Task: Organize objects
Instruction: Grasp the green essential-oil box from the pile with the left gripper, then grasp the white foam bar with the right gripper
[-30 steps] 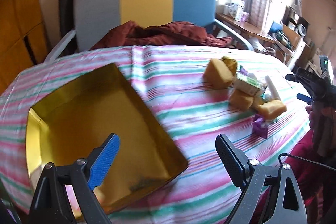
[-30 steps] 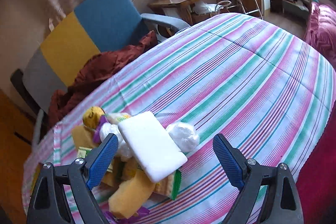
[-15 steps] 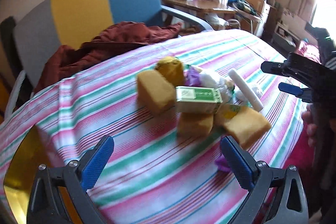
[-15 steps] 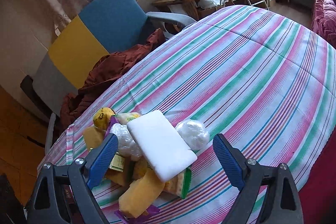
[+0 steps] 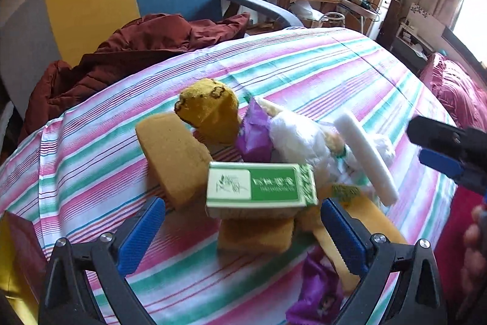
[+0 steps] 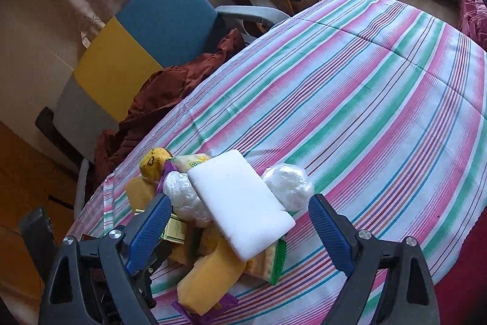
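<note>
Green-labelled box (image 5: 258, 185) lies long-axis crosswise between the left claw (image 5: 243, 229)'s spread, empty fingers; right claw (image 6: 240, 223) likewise spread.

Both wrist views look steeply down from close above the same heap of sponges and packets on the striped worktop (image 5: 319, 75). The left view faces the green-and-white box (image 5: 258, 185) from one side; the right view faces the white foam slab (image 6: 240, 206) from the other. Both share the blue-and-yellow chair (image 6: 146, 32).
</note>
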`<state>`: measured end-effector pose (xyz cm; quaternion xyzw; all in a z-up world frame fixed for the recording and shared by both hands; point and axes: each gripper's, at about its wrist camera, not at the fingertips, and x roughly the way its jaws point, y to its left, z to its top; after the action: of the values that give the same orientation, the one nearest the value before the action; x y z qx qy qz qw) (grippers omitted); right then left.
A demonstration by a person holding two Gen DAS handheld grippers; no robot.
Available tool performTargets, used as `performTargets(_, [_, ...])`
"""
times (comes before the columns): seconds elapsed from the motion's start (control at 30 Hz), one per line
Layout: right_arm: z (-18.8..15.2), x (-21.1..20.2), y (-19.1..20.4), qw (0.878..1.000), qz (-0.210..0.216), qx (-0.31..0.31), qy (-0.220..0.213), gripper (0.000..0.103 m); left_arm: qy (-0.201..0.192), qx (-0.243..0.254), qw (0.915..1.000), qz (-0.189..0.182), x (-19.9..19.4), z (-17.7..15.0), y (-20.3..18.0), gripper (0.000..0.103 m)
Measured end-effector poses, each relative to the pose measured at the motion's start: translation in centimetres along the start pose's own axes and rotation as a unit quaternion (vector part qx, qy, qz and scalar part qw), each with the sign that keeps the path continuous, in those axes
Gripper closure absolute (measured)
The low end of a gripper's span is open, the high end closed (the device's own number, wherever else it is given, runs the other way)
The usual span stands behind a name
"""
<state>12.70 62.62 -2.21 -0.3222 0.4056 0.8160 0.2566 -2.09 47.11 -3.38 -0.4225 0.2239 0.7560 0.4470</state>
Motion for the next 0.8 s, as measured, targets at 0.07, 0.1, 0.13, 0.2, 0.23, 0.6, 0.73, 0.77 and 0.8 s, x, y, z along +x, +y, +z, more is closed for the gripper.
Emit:
performTargets(0.07, [0.0,0.0,0.0,1.000,-0.001,0.000,0.000,0.010,0.002,-0.005,1.0000,-0.007,0.4,0.2,0.3,0.000])
performTargets(0.1, [0.0,0.0,0.0,1.000,-0.003,0.000,0.000,0.010,0.001,-0.008,0.9998,-0.017,0.5,0.2,0.4,0.001])
performTargets(0.13, [0.1,0.1,0.0,1.000,-0.004,-0.001,0.000,0.010,-0.002,-0.007,0.9997,-0.025,0.5,0.2,0.4,0.005])
performTargets(0.2, [0.0,0.2,0.1,1.000,-0.007,-0.003,0.002,0.010,-0.005,0.000,0.9994,-0.033,0.5,0.0,0.4,0.028])
performTargets(0.23, [0.0,0.2,0.1,1.000,-0.008,-0.006,0.002,0.009,-0.006,0.002,0.9994,-0.035,0.5,-0.2,0.4,0.029])
performTargets(0.6, [-0.5,1.4,1.5,0.997,-0.042,-0.054,0.022,0.010,-0.025,-0.045,0.9970,-0.057,-3.5,-4.4,2.5,0.029])
performTargets(0.73, [-0.9,2.0,2.0,0.994,-0.068,-0.076,0.029,0.010,-0.026,-0.067,0.9955,-0.061,-5.1,-6.3,3.2,0.029])
performTargets(0.77, [-1.0,2.2,2.2,0.993,-0.075,-0.083,0.031,0.010,-0.027,-0.069,0.9953,-0.062,-5.5,-6.7,3.3,0.029])
performTargets(0.8, [-1.1,2.4,2.4,0.992,-0.083,-0.090,0.035,0.010,-0.029,-0.072,0.9951,-0.062,-6.1,-7.2,3.4,0.029])
